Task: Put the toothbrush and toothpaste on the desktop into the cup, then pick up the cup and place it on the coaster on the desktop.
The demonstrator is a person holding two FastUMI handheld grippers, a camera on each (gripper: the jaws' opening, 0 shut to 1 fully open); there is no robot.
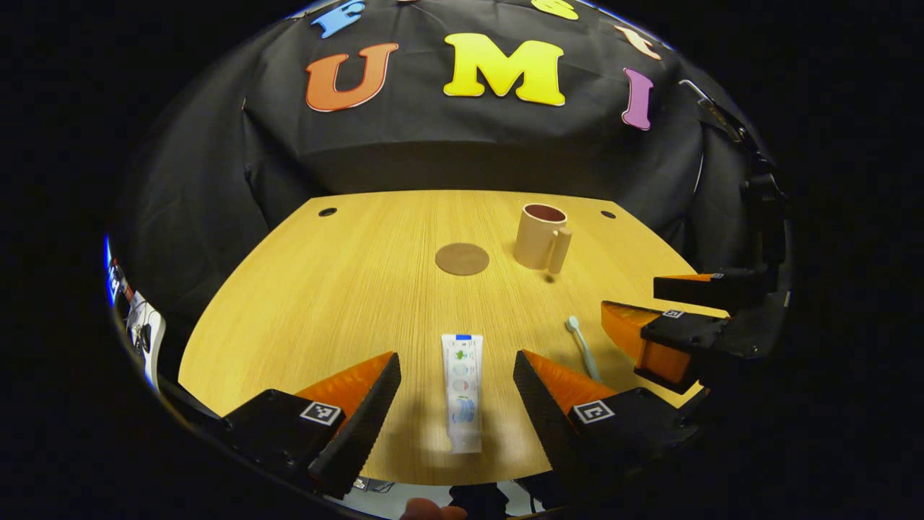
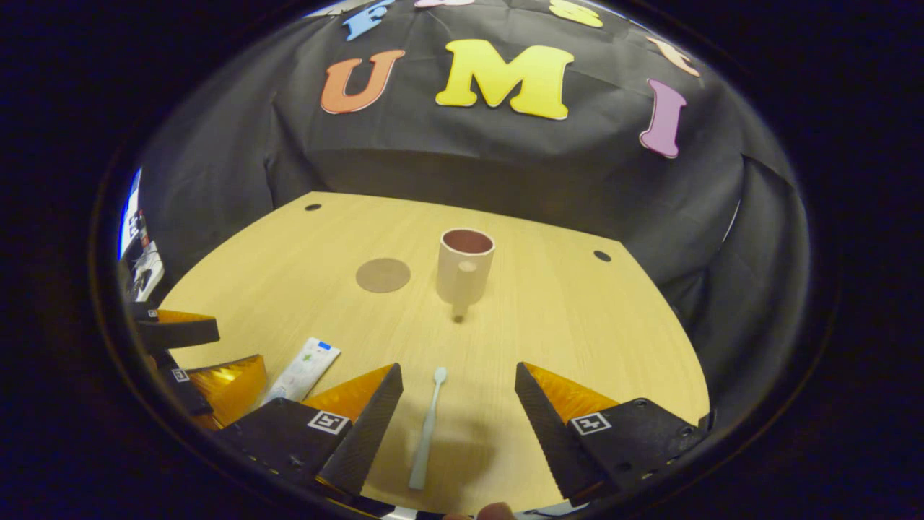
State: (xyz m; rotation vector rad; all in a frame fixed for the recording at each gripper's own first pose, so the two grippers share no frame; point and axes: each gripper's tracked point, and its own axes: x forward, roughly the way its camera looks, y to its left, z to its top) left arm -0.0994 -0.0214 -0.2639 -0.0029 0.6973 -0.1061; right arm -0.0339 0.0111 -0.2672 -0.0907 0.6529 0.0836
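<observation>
Wooden desktop [image 1: 303, 303], the largest surface, extends well ahead of both grippers, with broad bare room to the left of the left gripper [image 1: 456, 393] and to the right of the right gripper [image 2: 458, 404]; its near edge lies just behind the fingers of each, so a flat item dragged backward risks sliding off. Cup [image 1: 541, 236] stands upright far ahead, forward-right of the left gripper and almost straight ahead of the right gripper, handle turned toward the latter; a long item dropped in off-centre could probably tip it. Coaster [image 1: 462, 258] lies flat just left of the cup, apart from it. Toothpaste [image 1: 462, 390] lies flat between the widely spread fingers of the left gripper, untouched; being thin and flush with the wood, it may slip as the fingers close. Toothbrush [image 2: 427, 430], the smallest item, lies likewise between the widely spread fingers of the right gripper, head pointing forward; its slender handle is likely to roll or pivot under pinching. The two grippers work side by side, near each other, so simultaneous lifts toward the single cup could collide.
</observation>
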